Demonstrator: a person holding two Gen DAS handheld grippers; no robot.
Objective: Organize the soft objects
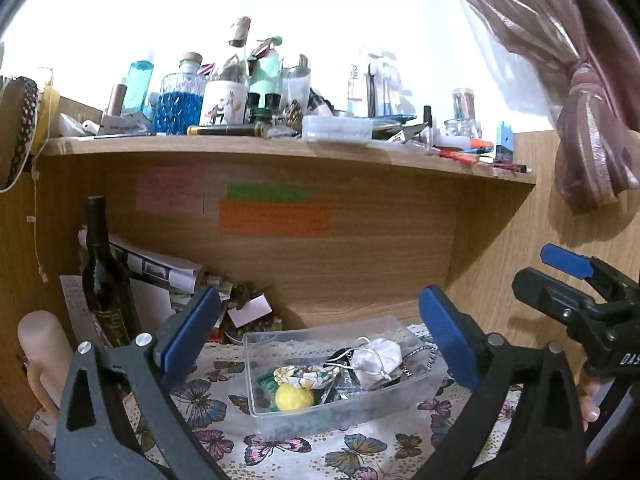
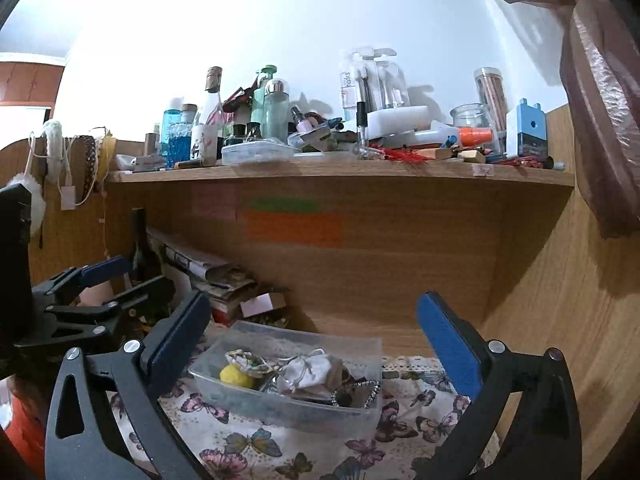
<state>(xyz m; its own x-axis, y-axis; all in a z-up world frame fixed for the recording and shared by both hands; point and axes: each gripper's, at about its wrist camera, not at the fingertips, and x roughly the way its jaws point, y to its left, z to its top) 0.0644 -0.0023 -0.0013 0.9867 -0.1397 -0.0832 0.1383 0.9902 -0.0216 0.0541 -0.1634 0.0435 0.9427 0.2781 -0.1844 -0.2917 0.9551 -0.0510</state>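
Observation:
A clear plastic box (image 1: pixel 348 412) stands on a butterfly-print cloth (image 1: pixel 280 448) inside a wooden desk nook. In it lie a yellow soft ball (image 1: pixel 294 397), a white drawstring pouch (image 1: pixel 378 358), a patterned pouch (image 1: pixel 304 375) and a beaded chain. The box also shows in the right wrist view (image 2: pixel 280 408), with the ball (image 2: pixel 236 376) and white pouch (image 2: pixel 312 372). My left gripper (image 1: pixel 320 336) is open and empty, held in front of the box. My right gripper (image 2: pixel 316 336) is open and empty, also in front of the box; it shows at the right of the left wrist view (image 1: pixel 576 280).
A dark wine bottle (image 1: pixel 106 280), rolled papers (image 1: pixel 160 268) and small clutter stand at the nook's back left. The shelf (image 1: pixel 280 146) above is crowded with bottles and jars. Sticky notes (image 1: pixel 276 216) are on the back panel. A pink curtain (image 1: pixel 592 128) hangs at the right.

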